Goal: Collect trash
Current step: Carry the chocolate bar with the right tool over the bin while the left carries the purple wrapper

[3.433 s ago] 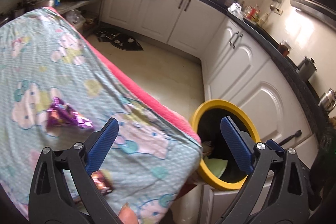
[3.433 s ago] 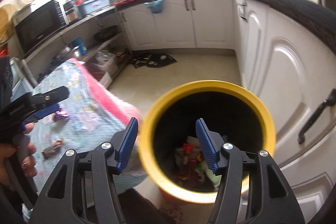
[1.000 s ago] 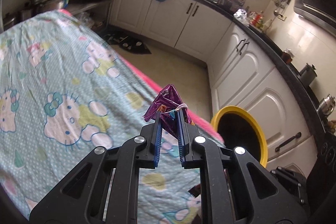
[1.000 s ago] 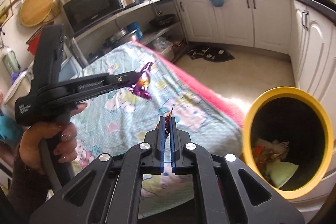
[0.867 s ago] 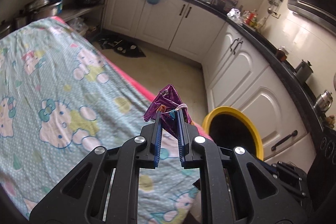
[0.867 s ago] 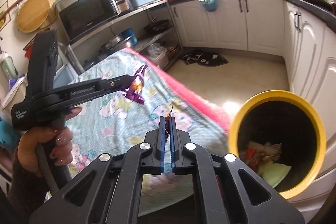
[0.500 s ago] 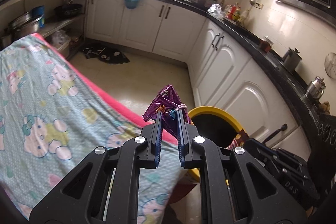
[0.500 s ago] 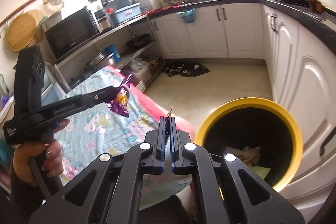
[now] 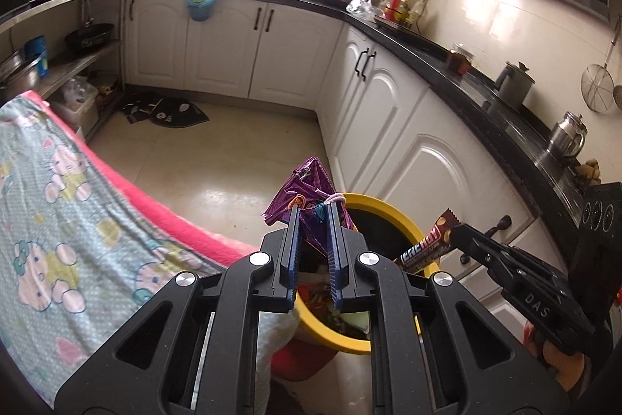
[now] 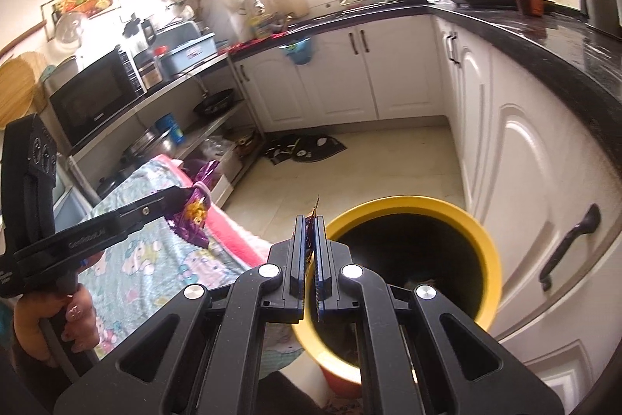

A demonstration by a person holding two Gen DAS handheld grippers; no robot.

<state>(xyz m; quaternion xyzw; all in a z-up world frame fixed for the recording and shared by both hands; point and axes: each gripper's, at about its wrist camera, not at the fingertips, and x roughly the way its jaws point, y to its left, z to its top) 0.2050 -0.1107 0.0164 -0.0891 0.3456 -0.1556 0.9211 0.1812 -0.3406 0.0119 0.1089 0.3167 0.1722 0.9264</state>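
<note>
my left gripper [image 9: 314, 211] clamps the purple wrapper [image 9: 307, 187] beside the yellow bin [image 9: 392, 216] rim; my right gripper [image 10: 310, 222] pinches a brown bar wrapper [image 9: 427, 244], lettering unreadable, over the bin. bare floor [image 9: 233, 150] beyond.

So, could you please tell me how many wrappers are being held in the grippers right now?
2: a purple wrapper clamped in the left gripper, and a brown chocolate bar wrapper in the right gripper over the yellow bin. More trash lies inside the bin.
</note>
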